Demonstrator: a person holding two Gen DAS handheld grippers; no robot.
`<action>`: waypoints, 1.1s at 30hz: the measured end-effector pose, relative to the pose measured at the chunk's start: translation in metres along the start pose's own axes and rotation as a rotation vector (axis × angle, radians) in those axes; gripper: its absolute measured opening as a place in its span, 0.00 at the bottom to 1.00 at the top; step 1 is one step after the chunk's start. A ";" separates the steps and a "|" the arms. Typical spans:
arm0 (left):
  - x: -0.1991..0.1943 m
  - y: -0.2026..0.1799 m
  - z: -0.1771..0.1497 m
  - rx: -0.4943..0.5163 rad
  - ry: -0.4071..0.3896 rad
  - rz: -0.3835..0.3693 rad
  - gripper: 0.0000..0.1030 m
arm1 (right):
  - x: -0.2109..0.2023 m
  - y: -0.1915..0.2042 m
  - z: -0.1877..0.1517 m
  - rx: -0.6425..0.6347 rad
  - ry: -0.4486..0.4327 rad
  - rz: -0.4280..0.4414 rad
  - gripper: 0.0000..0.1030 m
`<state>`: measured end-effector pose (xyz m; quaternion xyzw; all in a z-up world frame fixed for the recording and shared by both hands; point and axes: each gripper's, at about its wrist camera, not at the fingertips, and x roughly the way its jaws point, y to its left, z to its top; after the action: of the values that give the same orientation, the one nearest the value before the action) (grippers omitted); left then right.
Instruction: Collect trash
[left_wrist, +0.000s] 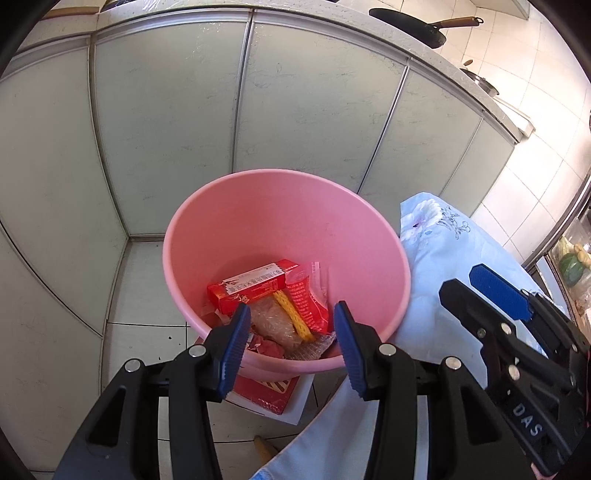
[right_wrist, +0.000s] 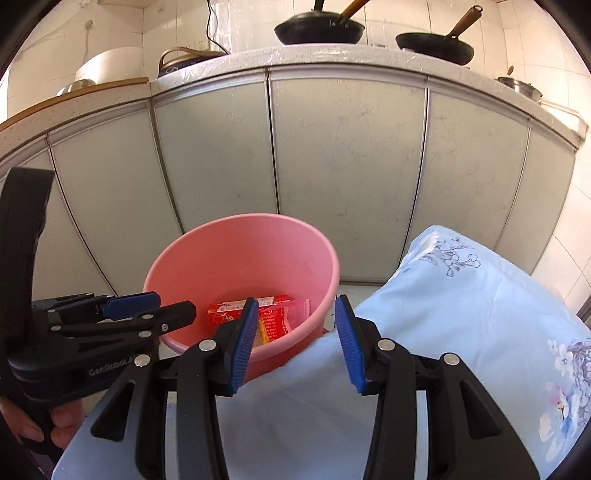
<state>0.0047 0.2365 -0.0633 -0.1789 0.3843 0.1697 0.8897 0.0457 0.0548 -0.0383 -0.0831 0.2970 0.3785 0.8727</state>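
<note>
Left gripper (left_wrist: 291, 347): nearest the lens in the left wrist view, blue-padded fingers (left_wrist: 232, 347) spread apart, nothing between them, poised over the near rim of the bucket.

Right gripper (right_wrist: 295, 343): likewise parted and empty in its own view; seen from the left wrist view at 3 o'clock, above the cloth.

Floral cloth (right_wrist: 461, 314): pale blue, draped under and to 4 o'clock of the right gripper, its edge touching the bucket's side.

Red flat packet (left_wrist: 269, 395): on the floor at 6 o'clock of the bucket, partly under its base, on a white sheet. Not yet collected, by the look of it.

Pink bucket (left_wrist: 207, 229): serves as the trash bin, standing on the tiled floor (left_wrist: 147, 280) against the cabinet fronts.

Trash in bucket: red carton (left_wrist: 251, 288), red printed wrapper (left_wrist: 308, 299), yellow strip (left_wrist: 291, 314), clear crumpled plastic (left_wrist: 269, 321), all lying on the bottom.

Cabinet doors (right_wrist: 347, 147): pale green, behind the bucket at 12 o'clock.

Countertop (right_wrist: 369, 61): two dark pans (right_wrist: 436, 46) with wooden handles at 12 to 1 o'clock.

Hazards, judged: reaching for the packet beneath the bucket could tip it and spill the contents; a finger could snag the cloth and drag it against the bucket.
</note>
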 end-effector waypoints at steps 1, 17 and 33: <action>-0.001 -0.001 0.001 -0.004 -0.001 -0.004 0.45 | -0.003 0.000 -0.002 -0.003 -0.011 -0.002 0.43; -0.018 -0.023 0.008 0.021 -0.042 -0.002 0.53 | -0.018 -0.013 0.004 0.052 0.016 0.007 0.43; -0.056 -0.029 0.015 0.052 -0.151 0.086 0.54 | -0.029 -0.014 0.014 0.092 0.017 0.054 0.49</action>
<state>-0.0091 0.2084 -0.0069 -0.1256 0.3278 0.2107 0.9123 0.0466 0.0321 -0.0113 -0.0381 0.3238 0.3872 0.8624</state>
